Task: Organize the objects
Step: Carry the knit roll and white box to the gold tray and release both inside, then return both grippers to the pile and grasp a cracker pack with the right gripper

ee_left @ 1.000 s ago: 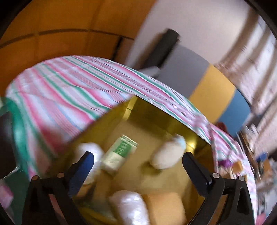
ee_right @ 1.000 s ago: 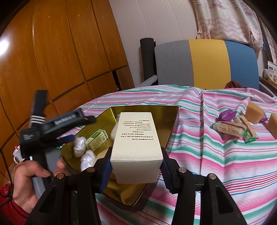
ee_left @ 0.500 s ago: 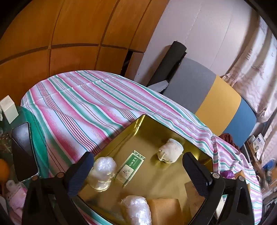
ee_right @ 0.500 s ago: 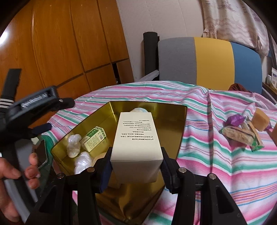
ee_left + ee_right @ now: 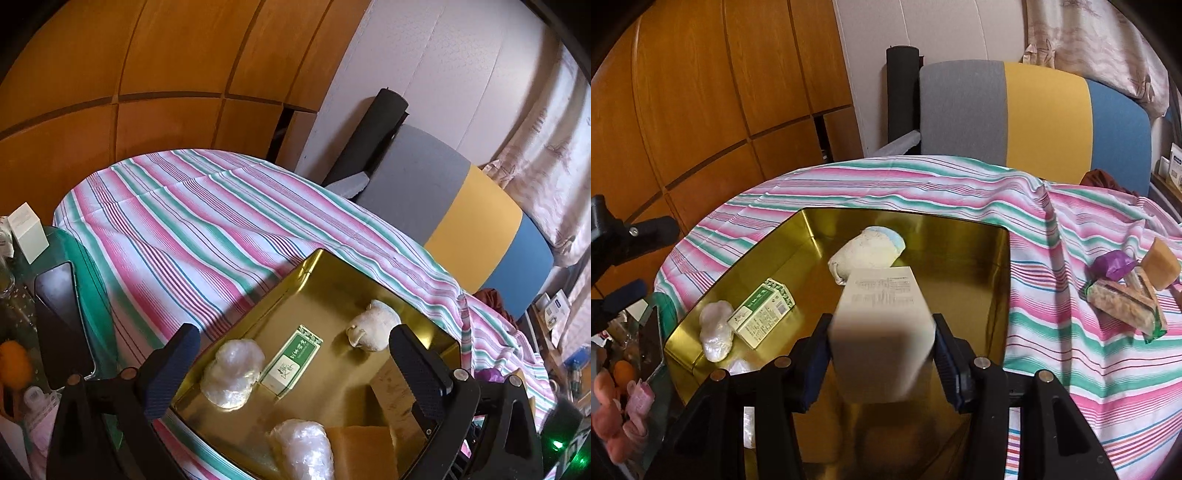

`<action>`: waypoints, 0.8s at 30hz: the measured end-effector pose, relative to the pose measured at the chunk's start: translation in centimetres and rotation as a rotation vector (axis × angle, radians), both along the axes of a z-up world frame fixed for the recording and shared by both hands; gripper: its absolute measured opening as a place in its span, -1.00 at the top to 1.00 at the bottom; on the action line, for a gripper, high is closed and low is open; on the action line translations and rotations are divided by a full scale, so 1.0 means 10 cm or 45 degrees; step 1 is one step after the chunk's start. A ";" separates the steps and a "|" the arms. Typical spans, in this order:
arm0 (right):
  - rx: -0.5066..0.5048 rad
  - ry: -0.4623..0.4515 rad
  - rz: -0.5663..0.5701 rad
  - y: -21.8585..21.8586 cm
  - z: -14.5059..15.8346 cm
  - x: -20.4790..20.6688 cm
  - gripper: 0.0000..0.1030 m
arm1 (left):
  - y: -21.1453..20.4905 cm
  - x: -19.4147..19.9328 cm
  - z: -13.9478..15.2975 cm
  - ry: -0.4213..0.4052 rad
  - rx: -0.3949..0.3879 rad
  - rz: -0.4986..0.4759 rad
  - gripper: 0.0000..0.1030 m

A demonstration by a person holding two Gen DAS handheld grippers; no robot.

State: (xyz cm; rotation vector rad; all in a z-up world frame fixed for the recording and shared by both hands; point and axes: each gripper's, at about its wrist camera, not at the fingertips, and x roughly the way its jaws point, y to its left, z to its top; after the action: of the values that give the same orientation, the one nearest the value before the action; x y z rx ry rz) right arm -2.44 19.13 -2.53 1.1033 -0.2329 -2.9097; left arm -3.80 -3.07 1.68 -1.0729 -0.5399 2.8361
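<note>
Over gold tin [image 5: 964, 236], right tool [image 5: 881, 354] clamps box [image 5: 882, 321] lengthwise.

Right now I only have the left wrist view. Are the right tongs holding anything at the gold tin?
Observer: Yes. The right tongs are shut on a white carton over the gold tin. Whether it touches the floor is hidden.
Operator: What's lying outside the tin?
Observer: On the striped cloth to its right lie a purple-wrapped sweet, a tan block and a wrapped bar.
Operator: Any free space inside?
Observer: The floor right of the carton looks bare.
</note>
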 end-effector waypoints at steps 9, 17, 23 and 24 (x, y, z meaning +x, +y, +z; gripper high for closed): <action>-0.074 0.075 -0.062 0.17 0.10 0.29 -0.03 | 0.14 0.03 -0.04 -0.004 -0.021 -0.044 -1.00; -0.076 0.115 -0.172 0.49 0.18 0.55 -0.03 | 0.41 0.14 0.00 0.042 -0.081 -0.158 -1.00; -0.078 0.077 -0.285 0.85 0.08 0.74 -0.03 | 0.70 0.27 0.05 0.080 -0.075 -0.333 -1.00; -0.080 0.072 -0.303 0.91 0.06 0.77 -0.03 | 0.77 0.30 0.05 0.080 -0.077 -0.371 -1.00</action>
State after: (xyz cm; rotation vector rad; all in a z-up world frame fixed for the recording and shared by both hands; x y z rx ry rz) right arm 5.30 28.27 -1.94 1.0496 -0.4828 -3.1082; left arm -0.83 4.63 2.17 -0.9766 -0.2687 2.6340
